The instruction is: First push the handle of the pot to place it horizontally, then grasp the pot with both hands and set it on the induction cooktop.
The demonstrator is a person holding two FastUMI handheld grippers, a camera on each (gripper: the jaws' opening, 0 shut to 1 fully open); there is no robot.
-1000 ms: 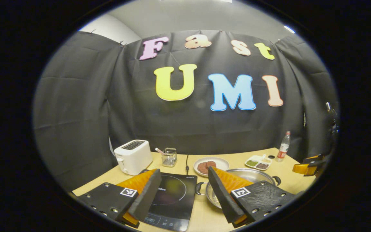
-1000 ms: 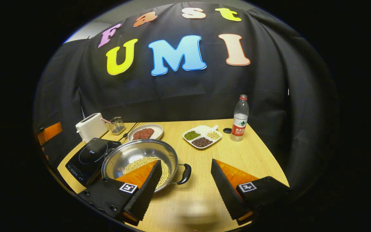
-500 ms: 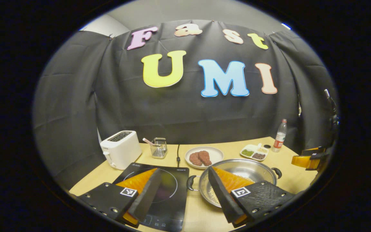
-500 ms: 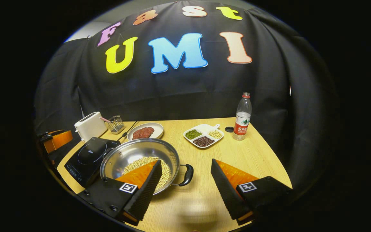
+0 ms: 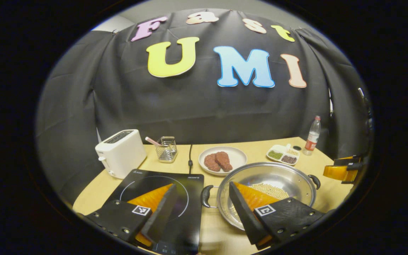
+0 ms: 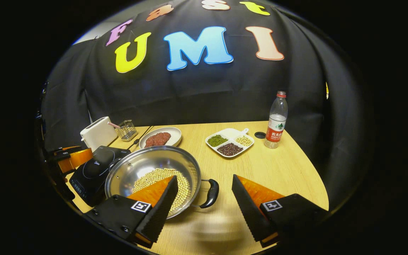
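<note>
A steel pot (image 5: 271, 175) holding pale beans stands on the wooden table, right of the black induction cooktop (image 5: 161, 187). It has two black loop handles, one (image 5: 205, 196) toward the cooktop and one (image 5: 315, 181) on the far side. My left gripper (image 5: 200, 212) is open above the gap between cooktop and pot, its right finger over the pot's rim. In the right gripper view the pot (image 6: 143, 166) sits at lower left with its handle (image 6: 211, 193) between the fingers of my open right gripper (image 6: 204, 209). The left gripper (image 6: 71, 157) hovers by the cooktop (image 6: 94, 170).
Along the back stand a white toaster (image 5: 120, 152), a wire basket (image 5: 166, 148) and a plate (image 5: 239, 156) of meat. A divided dish (image 6: 232, 132) of beans, a bottle cap (image 6: 259, 135) and a water bottle (image 6: 276, 122) stand at the back right. The table's front edge is near.
Both grippers have come down and closer to the table, so pot and cooktop look larger. The pot has not moved. Both grippers stay open.
</note>
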